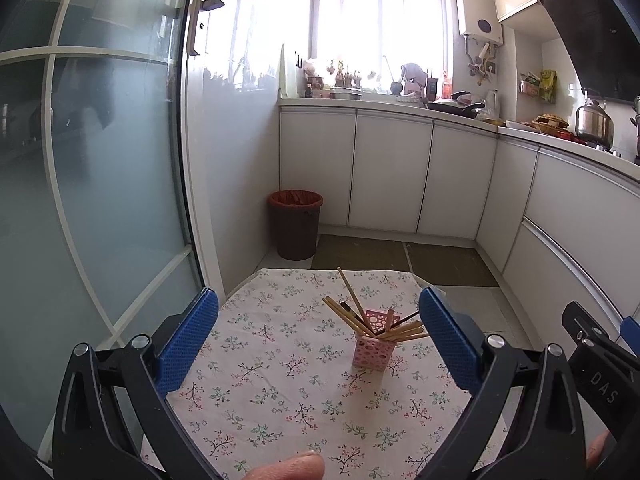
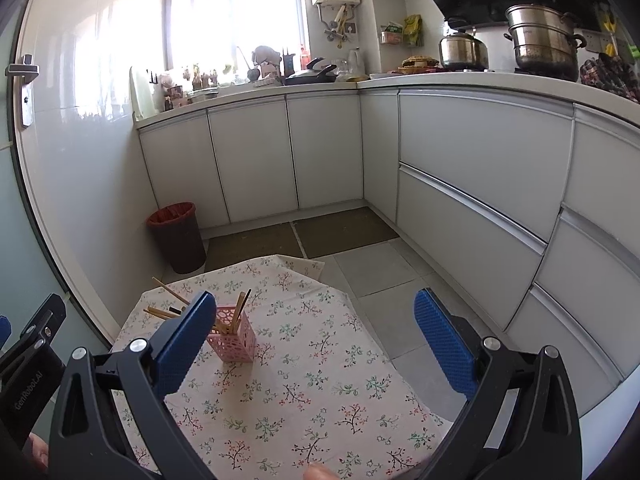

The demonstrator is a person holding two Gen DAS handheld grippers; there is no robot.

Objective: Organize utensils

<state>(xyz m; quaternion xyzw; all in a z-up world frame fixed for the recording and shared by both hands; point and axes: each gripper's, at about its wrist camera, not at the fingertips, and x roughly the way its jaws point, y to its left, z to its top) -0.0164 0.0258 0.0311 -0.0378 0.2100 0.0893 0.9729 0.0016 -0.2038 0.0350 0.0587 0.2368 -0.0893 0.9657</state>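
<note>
A pink perforated holder point(image 1: 374, 346) stands upright on a table with a floral cloth point(image 1: 280, 380). Several wooden chopsticks point(image 1: 352, 312) lean out of it in different directions. My left gripper point(image 1: 318, 336) is open and empty, held above the table with the holder between and beyond its blue pads. In the right wrist view the holder point(image 2: 234, 338) and chopsticks point(image 2: 168, 312) sit just behind the left blue pad. My right gripper point(image 2: 316, 336) is open and empty above the cloth point(image 2: 320, 380).
A brown bin with a red liner point(image 1: 295, 224) stands on the floor beyond the table, by a glass door point(image 1: 100, 200). White kitchen cabinets point(image 2: 460, 184) run along the back and right. Pots point(image 2: 540, 40) stand on the counter.
</note>
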